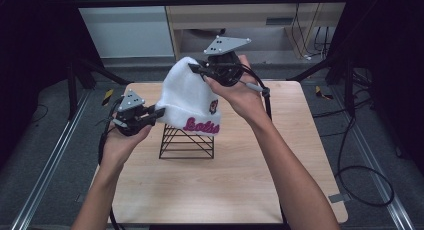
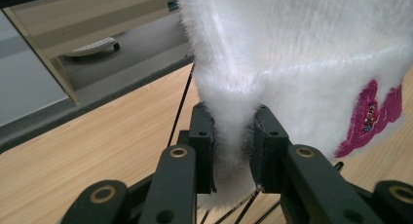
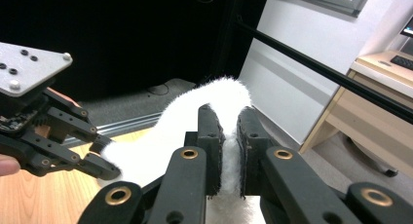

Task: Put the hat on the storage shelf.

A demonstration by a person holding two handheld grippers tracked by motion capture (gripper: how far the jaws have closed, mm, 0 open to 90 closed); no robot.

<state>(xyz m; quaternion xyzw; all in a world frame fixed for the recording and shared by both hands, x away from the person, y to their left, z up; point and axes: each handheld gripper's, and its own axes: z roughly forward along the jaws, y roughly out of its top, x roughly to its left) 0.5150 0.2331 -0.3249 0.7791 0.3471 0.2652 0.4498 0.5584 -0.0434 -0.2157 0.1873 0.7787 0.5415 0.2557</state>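
A pale wood table [image 1: 220,190] sits in a dim room, dark frame rails around it, cables on the grey floor, a desk at the back. Dead centre is the hat [image 1: 187,97] — a fluffy white beanie with pink lettering [image 1: 201,125] on its cuff and a small patch beside it. It hangs over a black wire stand [image 1: 186,142] near the middle of the table, crown tipped up and away from the person, cuff just at the top of the stand.

The left gripper [image 1: 159,112] has its jaws clamped on the cuff at the hat's left edge; in the left gripper view a thick fold of white fur [image 2: 234,136] is pinched between the pads, the stand's wires showing just below. The right gripper [image 1: 194,67] is up high, jaws closed on the crown — in the right gripper view the fluff [image 3: 230,136] bulges up between them, and the left gripper [image 3: 104,170] shows beyond, low at the cuff.

My read is that the hat is being worked on or off the stand, and I cannot tell which. To do it well, both grips want to hold firm while the hands move together, keeping the knit lightly stretched so the cuff clears the wire corners rather than snagging. The stand looks light — a sideways drag could tip it, so a straight vertical move seems safest.
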